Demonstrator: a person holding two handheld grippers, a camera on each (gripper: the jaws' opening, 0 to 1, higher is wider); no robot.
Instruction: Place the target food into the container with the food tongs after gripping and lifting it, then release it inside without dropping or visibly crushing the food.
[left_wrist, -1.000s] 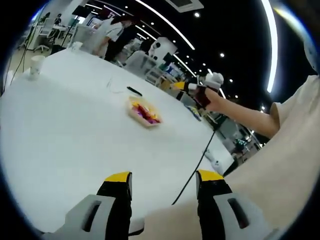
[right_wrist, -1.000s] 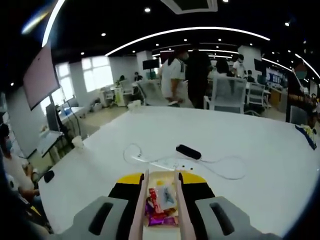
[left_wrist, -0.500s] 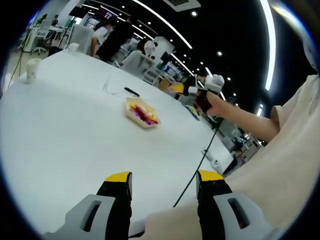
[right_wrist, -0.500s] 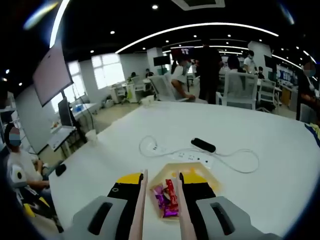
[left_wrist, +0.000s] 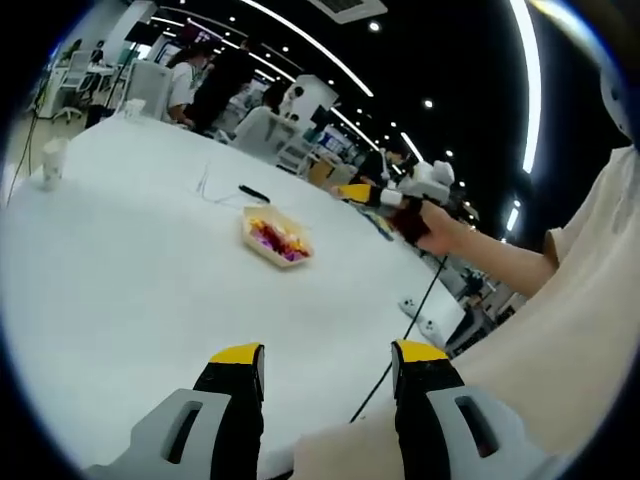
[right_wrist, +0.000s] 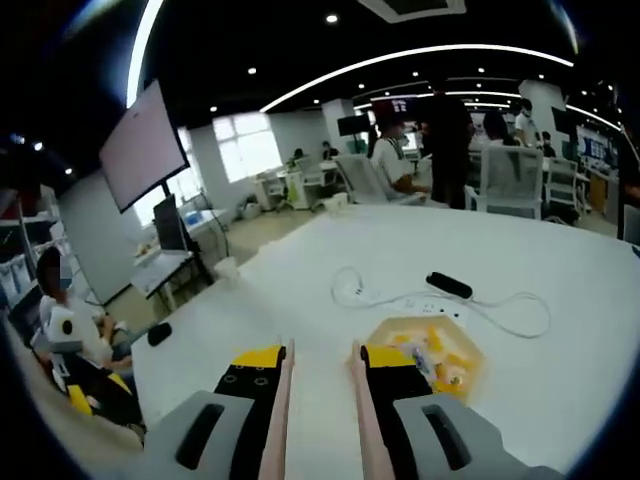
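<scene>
- In the right gripper view, the right tool holds the food tongs between its jaws; the two pink arms of the tongs stand a little apart, and nothing is between their tips.
- One second ago the tray of food lay directly between the tong arms in this view. Now it lies to the right of them, and bare white bench is ahead of the tips. The whole picture has shifted, so I judge that the hand has swung to the left, not that the tray moved.
- The food, in coloured wrappers, is in that tray, near a white power strip with its cable.
- In the left gripper view, the left tool has its jaws spread and empty, low over the bench, well apart from the tray.
- In my judgement no food is gripped yet, and the tongs now point away from it, so the pick-up is not yet begun. Which container must receive the food, I cannot tell.
</scene>
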